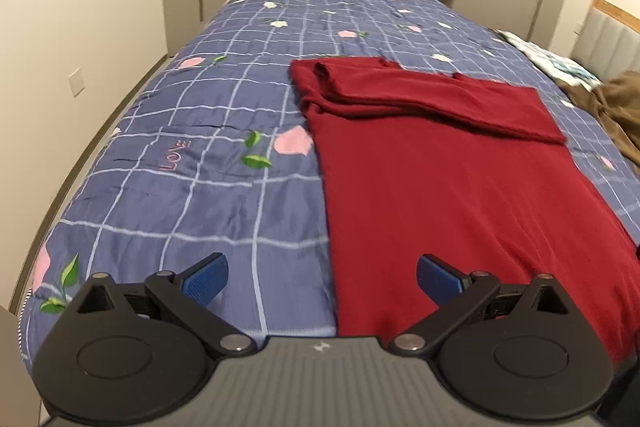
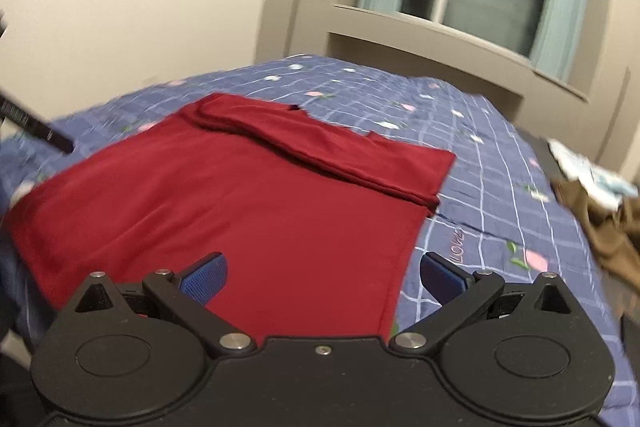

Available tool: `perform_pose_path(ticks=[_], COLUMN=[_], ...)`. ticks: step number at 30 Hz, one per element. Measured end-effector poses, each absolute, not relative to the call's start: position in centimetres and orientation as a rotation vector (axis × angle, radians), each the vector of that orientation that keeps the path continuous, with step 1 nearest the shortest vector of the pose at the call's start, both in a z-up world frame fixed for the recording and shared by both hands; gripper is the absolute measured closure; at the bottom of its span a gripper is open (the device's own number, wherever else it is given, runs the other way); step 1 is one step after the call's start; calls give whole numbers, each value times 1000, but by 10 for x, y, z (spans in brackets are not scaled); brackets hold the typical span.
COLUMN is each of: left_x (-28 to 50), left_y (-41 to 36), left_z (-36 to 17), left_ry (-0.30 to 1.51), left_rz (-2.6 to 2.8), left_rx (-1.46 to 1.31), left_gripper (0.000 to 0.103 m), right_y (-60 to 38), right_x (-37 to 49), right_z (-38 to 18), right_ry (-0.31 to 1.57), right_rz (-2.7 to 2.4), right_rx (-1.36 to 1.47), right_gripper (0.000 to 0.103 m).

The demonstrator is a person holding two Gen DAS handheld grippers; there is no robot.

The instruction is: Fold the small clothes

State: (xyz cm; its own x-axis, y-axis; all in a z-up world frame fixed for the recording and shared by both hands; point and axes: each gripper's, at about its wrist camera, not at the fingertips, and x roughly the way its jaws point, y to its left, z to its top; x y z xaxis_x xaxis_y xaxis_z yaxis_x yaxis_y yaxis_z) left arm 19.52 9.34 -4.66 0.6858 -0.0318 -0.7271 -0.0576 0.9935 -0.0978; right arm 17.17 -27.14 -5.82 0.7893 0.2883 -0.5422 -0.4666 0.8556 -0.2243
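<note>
The left gripper (image 1: 322, 277) has a black frame with 2 round discs at its base, 1 on each side, and angled black link arms joined by silver screws. Its 2 fingers (image 1: 206, 277) carry blue ribbed pads. Between the discs sits a grey ridged plate bearing a small white mark. The right gripper (image 2: 322, 277) has the same build, but its middle plate is black with 1 silver screw.

Left tool (image 1: 322, 277): jaws spread wide, nothing between blue pads (image 1: 206, 279), angled downward. Right tool (image 2: 323, 277): jaws equally wide, empty, pointing downward at shallower angle, rolled to one side.
</note>
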Motion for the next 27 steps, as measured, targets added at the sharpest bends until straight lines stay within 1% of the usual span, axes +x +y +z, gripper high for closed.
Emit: perform_pose_path(ticks=[4,8,15,21,24,27], left_x=[173,151,123,110,102,94], left_y=[90,86,70,65,55,37], left_z=[-43,-46,-56,-65,-69,-74], left_ry=[794,815,868,926,902,820], left_rz=[-73,-160,-220,-261,-240,-219], left_rx=[-120,-119,75,101,254,479], left_gripper=[1,1,1,1,1,1], right_y=[-266,-263,-256,-256,-257,-258], right_x=[150,130,95,76,73,74], right_z=[-59,-62,-78,-98,-105,-110], right_ry=[507,505,498,472,446,440], right_rz=[459,522,605,591,563,537], right_rx=[-420,-477,-694,-846,-906,-933], right_gripper=[1,1,1,1,1,1])
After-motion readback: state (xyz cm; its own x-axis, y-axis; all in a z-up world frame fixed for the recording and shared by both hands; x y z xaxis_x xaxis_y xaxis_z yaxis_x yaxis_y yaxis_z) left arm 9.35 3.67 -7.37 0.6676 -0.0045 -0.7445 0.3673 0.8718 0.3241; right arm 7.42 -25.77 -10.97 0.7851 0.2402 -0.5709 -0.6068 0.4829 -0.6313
